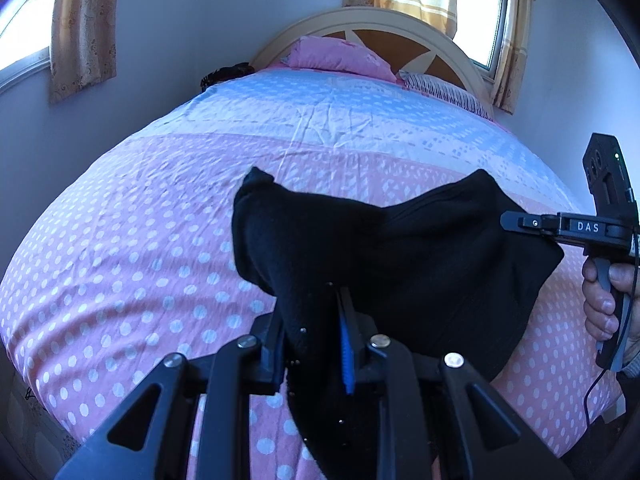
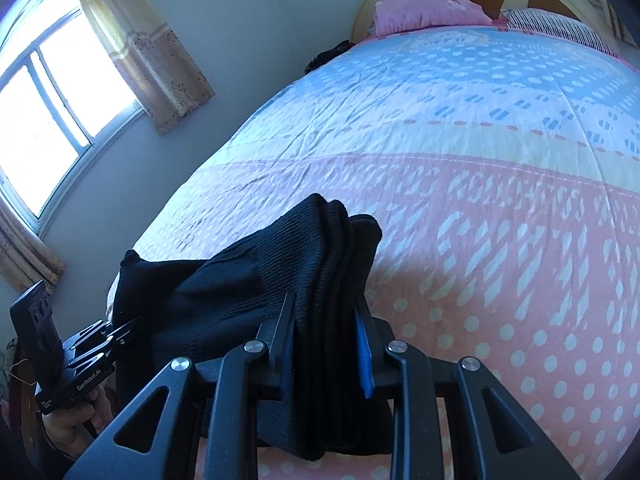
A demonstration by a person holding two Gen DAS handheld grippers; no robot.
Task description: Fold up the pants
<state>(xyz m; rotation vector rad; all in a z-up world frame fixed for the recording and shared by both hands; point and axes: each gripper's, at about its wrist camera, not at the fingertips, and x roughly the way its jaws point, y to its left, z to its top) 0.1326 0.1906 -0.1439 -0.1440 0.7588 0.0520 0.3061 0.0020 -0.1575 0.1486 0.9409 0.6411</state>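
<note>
Black knit pants (image 1: pixel 384 248) hang bunched above the bed, held up at two ends. My left gripper (image 1: pixel 312 300) is shut on one end of the cloth, which droops between its fingers and below them. In the left wrist view my right gripper (image 1: pixel 510 222) comes in from the right, shut on the other end. The right wrist view shows the pants (image 2: pixel 280 280) in several stacked folds, pinched in my right gripper (image 2: pixel 326 312). Far left there, my left gripper (image 2: pixel 124 326) bites the opposite end of the cloth.
Below lies a bed with a pink and blue dotted cover (image 1: pixel 160 208). A pink pillow (image 1: pixel 340 56) and a striped pillow (image 1: pixel 440 88) rest at the headboard (image 1: pixel 400 20). A dark object (image 1: pixel 224 74) sits at the bed's far left edge. Curtained windows (image 2: pixel 48 104) flank the walls.
</note>
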